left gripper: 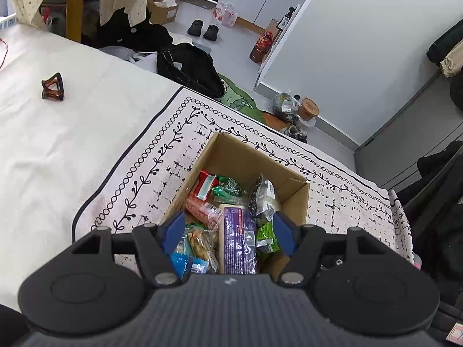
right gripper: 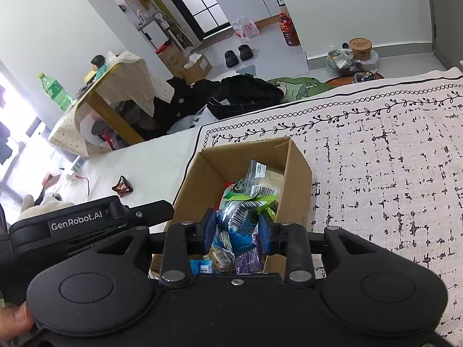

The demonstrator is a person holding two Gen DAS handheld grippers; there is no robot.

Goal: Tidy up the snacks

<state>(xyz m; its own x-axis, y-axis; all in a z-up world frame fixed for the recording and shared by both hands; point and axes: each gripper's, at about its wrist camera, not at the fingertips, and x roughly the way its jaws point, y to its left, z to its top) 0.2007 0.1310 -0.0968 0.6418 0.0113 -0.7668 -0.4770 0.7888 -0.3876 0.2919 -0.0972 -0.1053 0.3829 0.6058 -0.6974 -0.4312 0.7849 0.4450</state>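
An open cardboard box [left gripper: 254,159] stands on a patterned cloth [left gripper: 156,170] and holds several snack packets. My left gripper [left gripper: 228,232] hangs open just above the near end of the box. A purple snack box [left gripper: 238,240] lies between its blue pads without touching them. Beside it lie a green packet [left gripper: 267,235] and a red packet [left gripper: 204,186]. In the right wrist view, my right gripper [right gripper: 237,228] is shut on a blue packet [right gripper: 235,227] with a barcode, over the same box [right gripper: 298,173]. The left gripper's body [right gripper: 86,222] shows to the left of the box.
The cloth [right gripper: 376,159] stretches far to the right of the box. A brown hair clip [left gripper: 53,86] lies on the white sheet to the left. Beyond the bed edge are a black bag [left gripper: 188,66], a cloth-draped wooden table [right gripper: 115,86] and floor clutter. A thumb [right gripper: 14,318] holds a handle.
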